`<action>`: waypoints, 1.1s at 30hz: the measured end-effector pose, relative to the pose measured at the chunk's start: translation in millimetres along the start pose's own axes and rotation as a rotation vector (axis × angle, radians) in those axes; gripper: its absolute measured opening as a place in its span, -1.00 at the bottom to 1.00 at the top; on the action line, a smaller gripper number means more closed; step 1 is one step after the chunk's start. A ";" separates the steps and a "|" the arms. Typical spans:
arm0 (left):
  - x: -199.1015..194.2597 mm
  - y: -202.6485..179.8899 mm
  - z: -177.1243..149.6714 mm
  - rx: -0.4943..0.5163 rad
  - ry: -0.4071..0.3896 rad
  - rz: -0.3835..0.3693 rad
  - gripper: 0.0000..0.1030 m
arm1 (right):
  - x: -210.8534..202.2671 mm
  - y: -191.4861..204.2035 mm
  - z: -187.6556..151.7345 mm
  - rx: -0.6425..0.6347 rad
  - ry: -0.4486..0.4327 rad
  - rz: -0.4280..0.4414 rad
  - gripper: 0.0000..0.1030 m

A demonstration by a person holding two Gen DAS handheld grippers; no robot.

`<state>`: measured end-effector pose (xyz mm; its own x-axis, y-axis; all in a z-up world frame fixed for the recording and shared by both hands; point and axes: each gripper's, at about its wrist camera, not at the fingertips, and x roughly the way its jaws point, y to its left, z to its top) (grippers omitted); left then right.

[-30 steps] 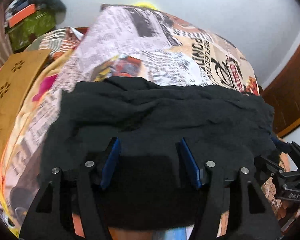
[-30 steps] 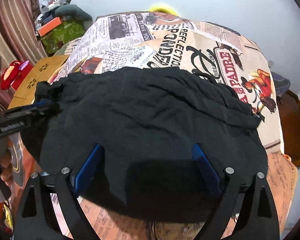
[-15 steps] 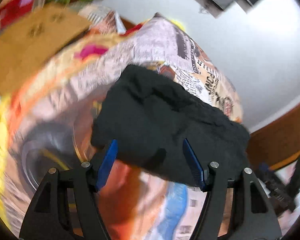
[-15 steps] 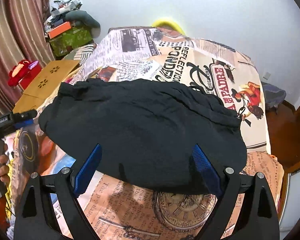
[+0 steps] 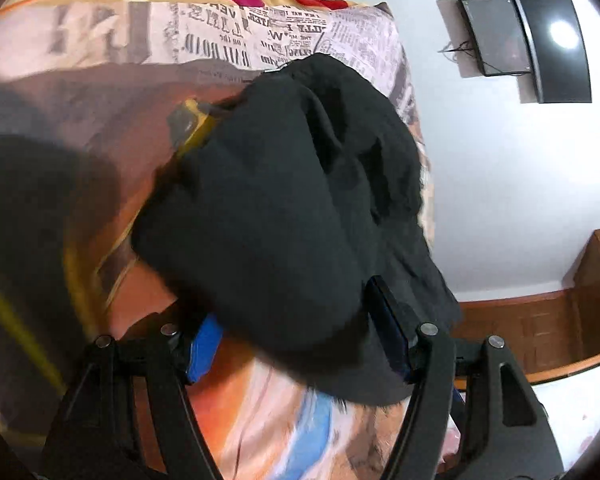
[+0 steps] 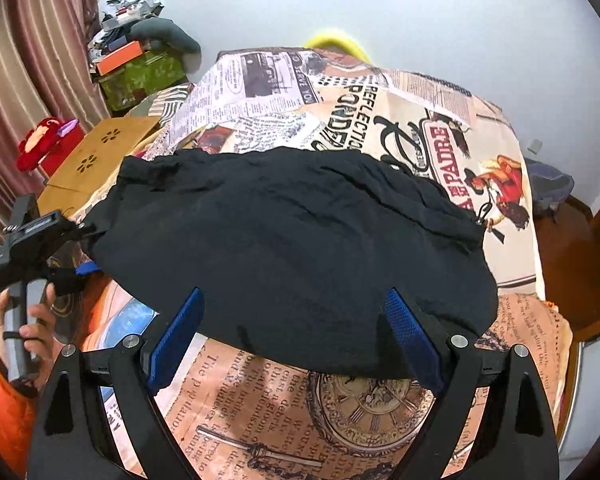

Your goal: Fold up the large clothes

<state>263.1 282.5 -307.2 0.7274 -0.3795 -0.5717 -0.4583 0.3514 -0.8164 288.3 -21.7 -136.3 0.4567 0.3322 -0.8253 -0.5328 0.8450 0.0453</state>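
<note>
A large black garment [image 6: 292, 248] lies folded across the newspaper-print bedspread [image 6: 420, 128]. My right gripper [image 6: 296, 332] is open, its blue pads astride the garment's near edge, holding nothing. My left gripper [image 5: 296, 332] is open too, turned sideways at the garment's left end [image 5: 280, 208], with the cloth between its pads but not pinched. The left gripper also shows in the right wrist view [image 6: 72, 252], held by a hand at the garment's left edge.
A wooden lap table [image 6: 96, 160] and a red toy [image 6: 40, 140] stand left of the bed. A green box [image 6: 140, 72] with clutter sits at the back left. A wall screen [image 5: 540, 32] hangs above. A wooden door [image 5: 596, 280] stands on the right.
Both grippers have pulled back from the garment. The left one has swung round to the garment's left end and tilted. The garment now lies flat on the bed.
</note>
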 end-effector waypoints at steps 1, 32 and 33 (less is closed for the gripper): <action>6.2 -4.2 2.2 0.022 -0.010 0.025 0.30 | 2.8 -0.8 0.3 0.007 0.006 0.002 0.76; -154.3 -186.0 -58.5 0.623 -0.615 0.281 -0.50 | 49.2 97.5 17.2 -0.080 0.109 0.226 0.80; -150.9 -190.1 -61.8 0.645 -0.615 0.284 -0.50 | 61.3 102.9 15.2 -0.067 0.151 0.267 0.81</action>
<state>208.9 220.1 -70.9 0.8587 0.2482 -0.4483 -0.4222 0.8386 -0.3444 272.3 92.0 -173.7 0.1860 0.4680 -0.8640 -0.6675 0.7054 0.2385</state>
